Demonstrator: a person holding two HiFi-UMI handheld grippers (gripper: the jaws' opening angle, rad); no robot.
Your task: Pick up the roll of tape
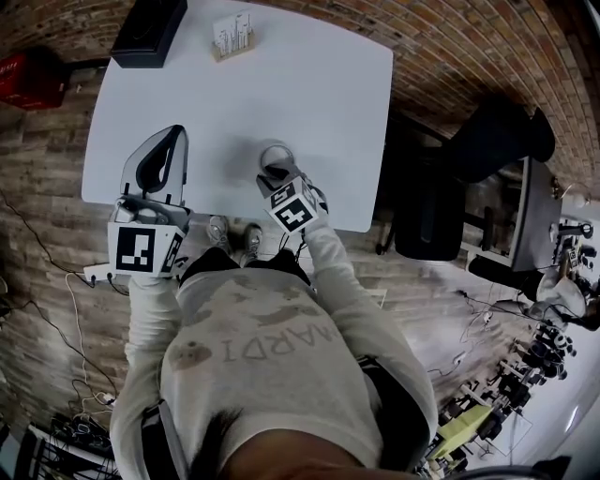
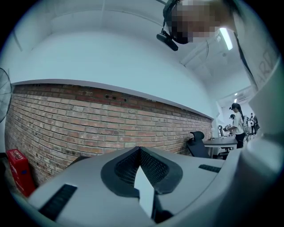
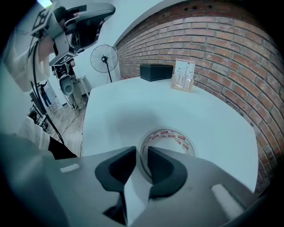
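1. The right gripper (image 1: 275, 172) comes down over the roll of tape (image 1: 275, 150) from the near-edge side. In the right gripper view its jaws straddle the near wall of the roll of tape (image 3: 167, 131), one pad outside the ring and one inside, closed onto that wall (right gripper (image 3: 141, 162)).
2. The left gripper (image 1: 173, 136) is held above the near-left part of the bench, well apart from the roll. Its jaws meet at the tips with nothing between them (left gripper (image 2: 140, 150)), and it looks out at a brick wall (image 2: 88, 119) and ceiling.
3. The roll lies flat just in from the near edge, a little right of the middle. Its hole opens upward, so its axis stands upright.
4. The white bench (image 1: 281, 84) is bare around the roll. A black box (image 1: 148, 28) sits at the far-left corner, and a small card stand (image 1: 232, 36) is near the far edge beside it.
5. The room has brick walls, a standing fan (image 3: 104, 58), a black office chair (image 1: 487, 141) off the right edge, and cables (image 1: 56, 272) on the floor.
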